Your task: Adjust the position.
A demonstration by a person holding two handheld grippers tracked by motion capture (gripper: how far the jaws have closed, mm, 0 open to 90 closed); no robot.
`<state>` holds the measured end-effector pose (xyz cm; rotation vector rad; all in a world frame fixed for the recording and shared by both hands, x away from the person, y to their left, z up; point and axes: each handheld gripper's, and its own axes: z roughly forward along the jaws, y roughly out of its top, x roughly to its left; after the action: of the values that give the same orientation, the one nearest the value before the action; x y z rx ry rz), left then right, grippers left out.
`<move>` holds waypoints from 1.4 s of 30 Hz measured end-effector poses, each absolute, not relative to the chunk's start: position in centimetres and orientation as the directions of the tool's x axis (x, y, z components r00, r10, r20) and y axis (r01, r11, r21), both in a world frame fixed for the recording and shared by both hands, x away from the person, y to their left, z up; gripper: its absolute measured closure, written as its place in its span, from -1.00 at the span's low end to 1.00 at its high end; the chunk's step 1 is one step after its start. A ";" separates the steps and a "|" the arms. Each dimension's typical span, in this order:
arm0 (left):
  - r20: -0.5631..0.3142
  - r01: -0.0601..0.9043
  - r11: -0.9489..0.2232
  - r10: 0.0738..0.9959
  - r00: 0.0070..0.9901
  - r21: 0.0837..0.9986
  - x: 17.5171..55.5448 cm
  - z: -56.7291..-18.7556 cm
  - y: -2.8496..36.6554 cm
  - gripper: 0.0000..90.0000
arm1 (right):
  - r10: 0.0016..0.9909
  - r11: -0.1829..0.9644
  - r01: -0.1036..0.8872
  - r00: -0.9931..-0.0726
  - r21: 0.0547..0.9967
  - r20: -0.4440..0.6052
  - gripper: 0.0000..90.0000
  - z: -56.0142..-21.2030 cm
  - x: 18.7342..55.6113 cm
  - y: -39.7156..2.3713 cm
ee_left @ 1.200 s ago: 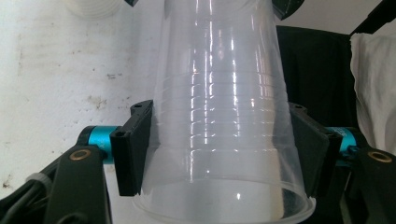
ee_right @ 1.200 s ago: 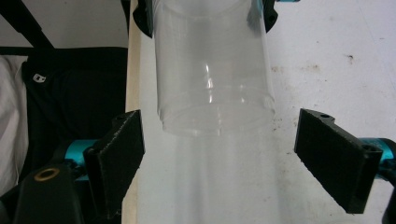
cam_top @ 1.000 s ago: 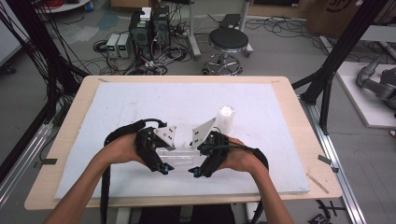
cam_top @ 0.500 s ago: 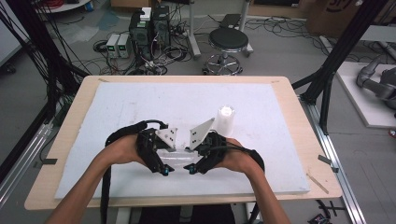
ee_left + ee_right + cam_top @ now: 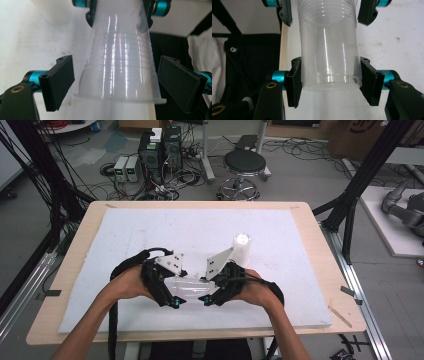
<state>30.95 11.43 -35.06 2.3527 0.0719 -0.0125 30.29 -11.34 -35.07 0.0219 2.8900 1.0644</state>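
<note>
Up close, right gripper (image 5: 329, 82) jaws clamp the clear cup's (image 5: 328, 50) base.

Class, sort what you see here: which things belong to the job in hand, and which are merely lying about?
In the job:
- clear plastic cup, held level between the two grippers
- right gripper, shut on the cup's base
- left gripper, its jaws just opened, pads apart from the cup near its rim

Lying about:
- white cup stack upright on the table
- white foam board
- stool
- computer boxes

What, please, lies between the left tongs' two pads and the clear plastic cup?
Nothing: in the left gripper view a bare gap shows on each side between the left tongs and the clear plastic cup, whose base the right tongs clamp.
</note>
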 end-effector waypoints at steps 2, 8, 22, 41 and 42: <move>-0.030 0.065 -0.608 0.067 0.997 0.791 30.8 -35.4 12.5 -0.70 | 0.047 0.723 -0.003 -0.997 0.691 -0.053 -0.04 -35.3 30.3 -12.1; -0.031 0.085 -0.360 0.154 0.988 0.929 30.2 -37.2 15.4 -0.72 | 0.102 0.559 0.057 -0.995 0.827 0.000 -0.04 -36.7 30.2 -14.4; -0.068 0.087 -0.109 0.173 0.983 0.990 29.0 -41.9 16.1 -0.80 | 0.117 0.333 0.118 -0.990 0.935 0.083 -0.04 -40.1 29.7 -16.1; -0.072 0.081 -0.064 0.134 0.988 0.995 29.5 -40.7 13.5 -0.80 | 0.079 0.260 0.083 -0.995 0.962 0.065 -0.04 -40.1 29.7 -15.8; -0.073 0.081 -0.060 0.129 0.989 0.995 29.5 -40.6 13.3 -0.80 | 0.076 0.261 0.082 -0.995 0.962 0.065 -0.04 -40.0 29.7 -15.8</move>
<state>29.53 13.29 -40.62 1.6326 0.1621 0.0391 29.69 -15.85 -40.04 0.1563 2.4995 1.9061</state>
